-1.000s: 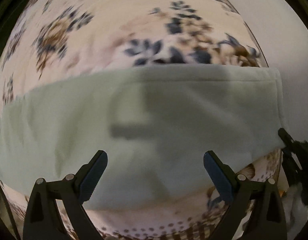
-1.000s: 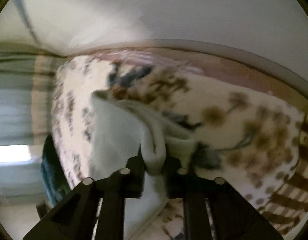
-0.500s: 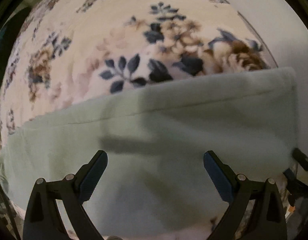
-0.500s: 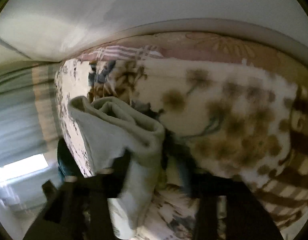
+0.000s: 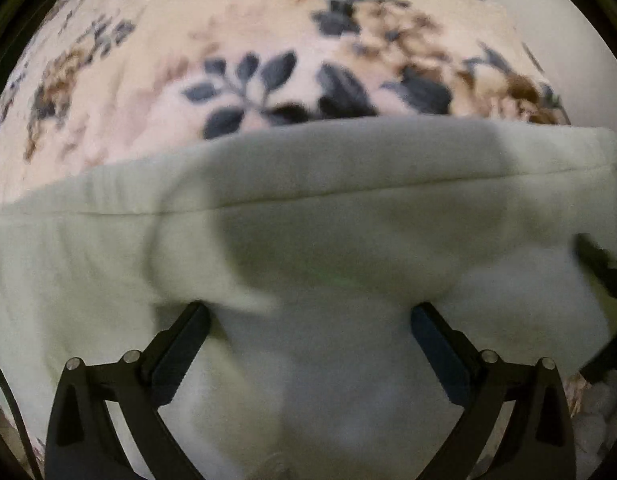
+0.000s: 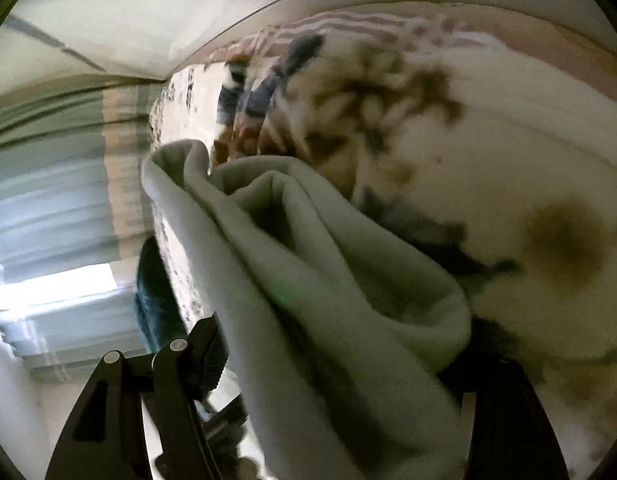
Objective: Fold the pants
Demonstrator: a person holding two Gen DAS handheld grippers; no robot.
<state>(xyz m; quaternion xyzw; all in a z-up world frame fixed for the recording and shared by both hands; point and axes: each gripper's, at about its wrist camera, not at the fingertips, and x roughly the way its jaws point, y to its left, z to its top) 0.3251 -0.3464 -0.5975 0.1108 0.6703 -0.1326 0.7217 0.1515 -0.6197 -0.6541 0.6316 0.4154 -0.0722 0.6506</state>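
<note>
1. The left gripper (image 5: 308,332) has its jaws wide apart and grips nothing. The pale green pants (image 5: 292,216) lie between and ahead of the jaws, spread over the floral blanket (image 5: 268,40). A loose fold of cloth rises just in front of the left jaw.
2. The right gripper (image 6: 332,364) has its jaws apart too, with a thick bundle of the pants (image 6: 308,264) passing between them. I cannot tell if they press it; it looks more draped than clamped.
3. To do this step well, I think the folded layer should come down with its edge parallel to the seam, then the left jaws should smooth it flat before any release.
4. Pose: the left gripper points low and forward over the cloth. The right gripper is rolled to the side, aimed along the bed toward the curtain (image 6: 48,152).
</note>
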